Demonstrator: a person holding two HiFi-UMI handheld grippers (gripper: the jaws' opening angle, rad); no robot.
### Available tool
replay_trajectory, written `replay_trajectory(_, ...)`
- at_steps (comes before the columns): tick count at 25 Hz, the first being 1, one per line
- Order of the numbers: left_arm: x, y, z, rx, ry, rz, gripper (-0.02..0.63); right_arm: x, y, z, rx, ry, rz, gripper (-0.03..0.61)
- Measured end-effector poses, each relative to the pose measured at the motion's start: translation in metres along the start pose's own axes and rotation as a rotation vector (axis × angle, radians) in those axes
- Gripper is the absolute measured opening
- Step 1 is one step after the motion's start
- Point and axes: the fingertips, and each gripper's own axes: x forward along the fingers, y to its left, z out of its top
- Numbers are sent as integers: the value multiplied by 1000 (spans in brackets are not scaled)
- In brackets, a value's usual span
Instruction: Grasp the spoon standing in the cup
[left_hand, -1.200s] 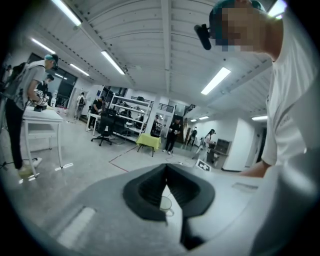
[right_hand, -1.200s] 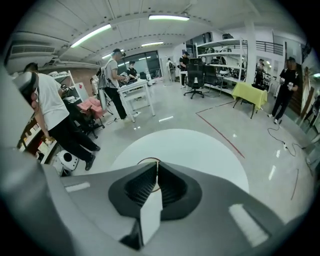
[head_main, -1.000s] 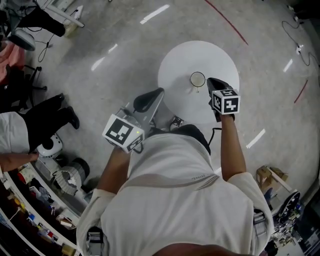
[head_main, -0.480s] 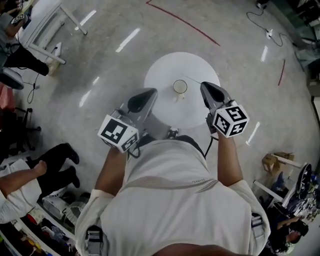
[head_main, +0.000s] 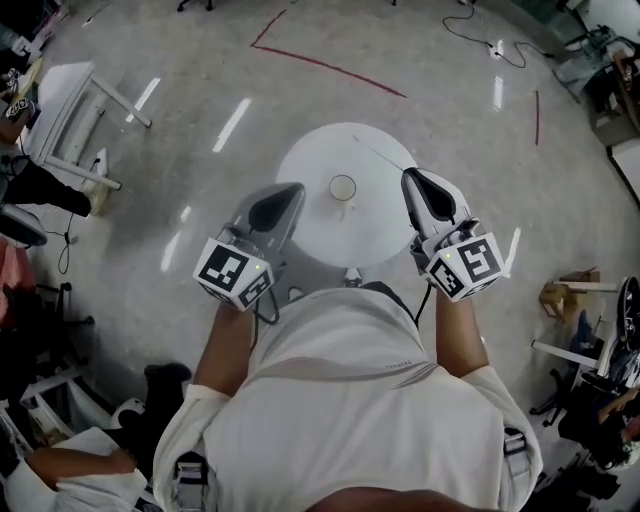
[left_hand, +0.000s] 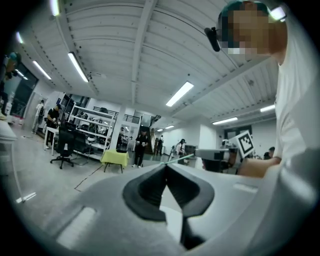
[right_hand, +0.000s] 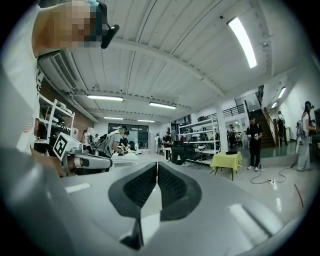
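The round white worktop (head_main: 310, 165) sits below both tools. The left tool (head_main: 291, 191) hovers by its near-left edge, jaws pressed together on nothing. The right tool (head_main: 410, 177), by the near-right edge, is clenched on the thin pale-green spoon (head_main: 380, 153). The spoon juts from its tips over the worktop's far side, out of the small pale round cup (head_main: 342, 188) at the middle.

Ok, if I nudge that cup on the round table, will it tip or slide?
The cup looks small, with nothing seen standing in it, so it is probably light and would likely slide on the smooth white table. A push near its rim might tip it. It stands well in from the edge, so a fall seems unlikely.
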Motion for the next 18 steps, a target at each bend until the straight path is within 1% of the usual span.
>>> replay_trajectory(5,10,-17,2,4,0,-21,2,-12,-10,-9,11,24,-13,12)
replay_trajectory(10,8,-20,6,8,-6,-25,2,-2,-6,-13,12,51,3,12)
replay_trajectory(18,-4,-5,4,-1,1,16,2,17,-1,-11,0,49,43,12)
